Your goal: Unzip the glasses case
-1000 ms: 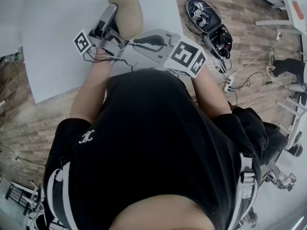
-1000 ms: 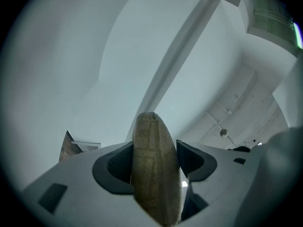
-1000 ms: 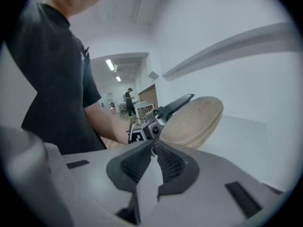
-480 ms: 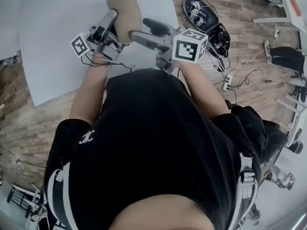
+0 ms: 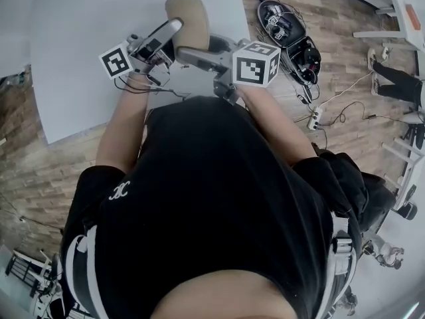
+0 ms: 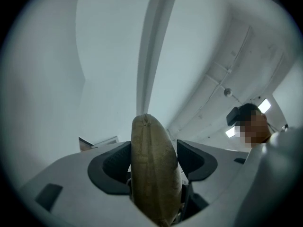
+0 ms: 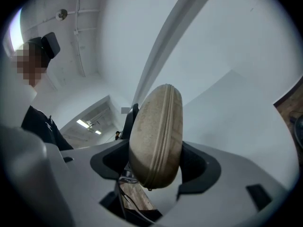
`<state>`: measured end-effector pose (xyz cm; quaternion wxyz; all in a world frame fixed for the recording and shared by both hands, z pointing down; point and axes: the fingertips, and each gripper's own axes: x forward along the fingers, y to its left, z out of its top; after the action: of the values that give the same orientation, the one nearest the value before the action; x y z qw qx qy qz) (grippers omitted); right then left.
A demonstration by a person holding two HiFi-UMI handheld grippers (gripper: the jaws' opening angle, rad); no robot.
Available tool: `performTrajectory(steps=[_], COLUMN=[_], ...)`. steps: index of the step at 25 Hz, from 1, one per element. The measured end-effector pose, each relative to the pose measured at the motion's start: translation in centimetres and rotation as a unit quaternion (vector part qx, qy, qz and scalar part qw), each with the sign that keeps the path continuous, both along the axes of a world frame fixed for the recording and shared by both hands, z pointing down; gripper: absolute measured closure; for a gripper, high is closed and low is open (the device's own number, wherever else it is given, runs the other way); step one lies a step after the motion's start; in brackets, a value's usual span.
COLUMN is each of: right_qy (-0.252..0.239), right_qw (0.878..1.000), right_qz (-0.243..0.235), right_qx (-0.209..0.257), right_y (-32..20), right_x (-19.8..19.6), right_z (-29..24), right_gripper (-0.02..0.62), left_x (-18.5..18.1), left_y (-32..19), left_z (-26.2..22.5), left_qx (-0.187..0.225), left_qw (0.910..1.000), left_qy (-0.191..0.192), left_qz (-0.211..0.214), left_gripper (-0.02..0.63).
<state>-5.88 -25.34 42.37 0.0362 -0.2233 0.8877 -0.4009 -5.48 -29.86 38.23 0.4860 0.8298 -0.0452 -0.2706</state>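
— Over the right side of the white rectangular table (image 5: 86, 45), close to its front edge, what is that?
— A tan, oval, fabric-covered glasses case (image 5: 188, 13); it is held up over the table, one rounded end pointing toward the table's far edge.
— What has hold of it?
— The left gripper (image 6: 152, 161); its dark pads are clamped on the case's two broad faces; the case stands on edge between them and fills the gap.
— And the right gripper (image 7: 156, 163)?
— It reaches in from the table's right edge; its jaws have just been opening and now stand spread wide; the end of the case nearest the table's front edge sits between them, but the pads do not squeeze it.
— Can you see the zip (image 7: 164, 136)?
— In the right gripper view, yes; it runs as one thin line down the middle of the case's narrow edge; along the stretch that shows, it looks closed.
— Anything off the table?
— To the right of the table lies a wooden plank floor (image 5: 345, 78); an open black bag (image 5: 292, 38) full of cables rests there, near the table's right edge.
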Motion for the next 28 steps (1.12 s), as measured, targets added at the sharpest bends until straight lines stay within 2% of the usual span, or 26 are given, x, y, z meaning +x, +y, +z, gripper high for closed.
performTrajectory(steps=[3,5,6,8,9,11,12,13,14,19,26,28], right_qy=[0.076,0.154,0.196,0.281,0.319,0.372,0.384,0.388,0.391,0.4,0.402,0.401], right_qw=[0.997,0.987,0.979,0.957,0.945,0.925,0.92,0.918,0.918,0.913,0.911,0.911], right_qz=[0.03,0.045,0.048,0.046,0.042,0.029,0.021,0.014,0.007,-0.019,-0.025,-0.023], right_qx=[0.009,0.021,0.029,0.051,0.061,0.075,0.075,0.073,0.069,0.074,0.088,0.094], right_y=[-0.7,-1.1,-1.3,-1.4,-1.4,-1.6,-1.7,-1.8,-1.9,-1.4,-1.9,-1.7], right_x=[1.3,2.4,2.9,3.8,4.1,4.4,4.3,4.2,4.1,2.9,2.2,2.1], right_z=[1.8,3.7,4.6,6.5,7.5,9.5,10.6,11.6,12.7,15.7,17.1,17.2], right_gripper=[0.267,0.268,0.27,0.276,0.283,0.312,0.316,0.319,0.322,0.324,0.319,0.302], left_x=[-0.5,-1.3,-1.9,-3.3,-4.1,-5.9,-6.6,-6.9,-6.9,-6.3,-6.9,-7.2], left_y=[-0.5,-0.9,-1.2,-1.9,-2.2,-2.7,-2.9,-2.9,-2.7,-0.6,0.5,1.0], left_z=[2.2,3.6,4.4,6.1,7.1,9.0,9.9,10.6,11.0,12.3,13.2,13.5], left_qx=[0.025,0.042,0.047,0.045,0.042,0.032,0.028,0.026,0.025,0.044,0.024,0.015], left_qw=[0.9933,0.9811,0.9722,0.949,0.9346,0.9002,0.8842,0.8732,0.8679,0.8543,0.8464,0.8467], left_qy=[-0.109,-0.183,-0.221,-0.296,-0.332,-0.401,-0.429,-0.449,-0.46,-0.494,-0.507,-0.507], left_qz=[-0.029,-0.048,-0.062,-0.1,-0.121,-0.166,-0.182,-0.187,-0.185,-0.155,-0.162,-0.16], left_gripper=[0.307,0.293,0.293,0.299,0.336,0.503,0.602,0.604,0.604,0.604,0.604,0.604])
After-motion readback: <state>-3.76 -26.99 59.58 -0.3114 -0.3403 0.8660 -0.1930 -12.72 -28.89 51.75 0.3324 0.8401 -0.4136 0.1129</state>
